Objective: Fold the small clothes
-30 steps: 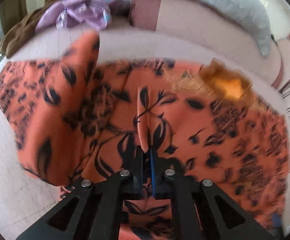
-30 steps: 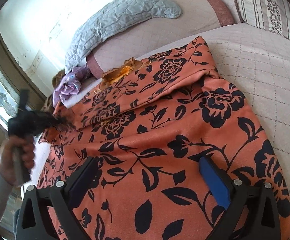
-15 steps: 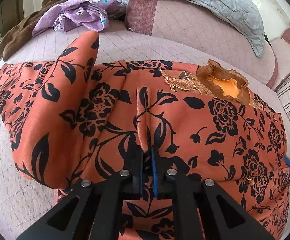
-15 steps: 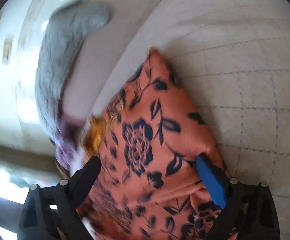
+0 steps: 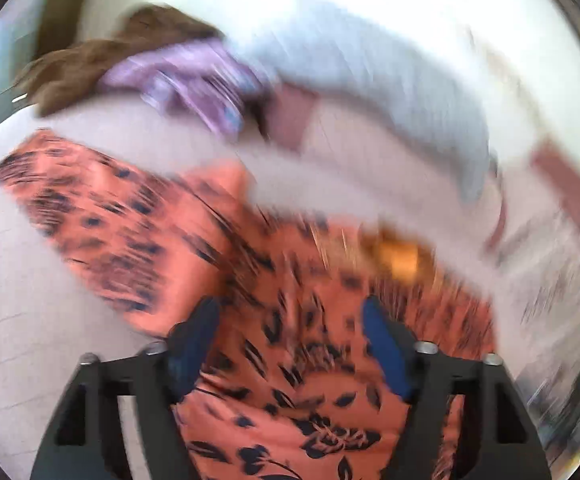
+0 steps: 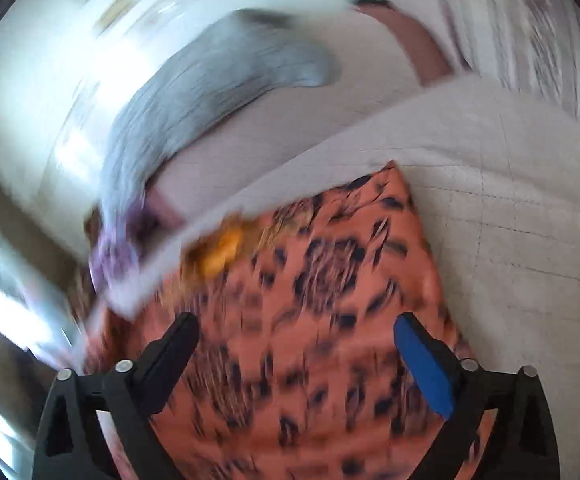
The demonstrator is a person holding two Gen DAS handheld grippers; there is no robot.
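An orange top with a dark flower print (image 5: 290, 320) lies on the pale quilted bed, its yellow-lined collar (image 5: 397, 256) toward the pillows. One sleeve (image 5: 102, 208) stretches out to the left. My left gripper (image 5: 290, 320) is open above the cloth, holding nothing. In the right wrist view the same top (image 6: 329, 280) lies under my right gripper (image 6: 295, 328), which is open and empty. Both views are blurred by motion.
A grey quilted pillow (image 5: 389, 80) lies at the head of the bed. A purple garment (image 5: 194, 80) and a brown one (image 5: 90, 68) are heaped at the far left. Bare bedcover (image 6: 509, 208) lies right of the top.
My left gripper has let go of the fold of cloth and opened, and it has pulled back. Both cameras are moving fast. The right gripper stays open.
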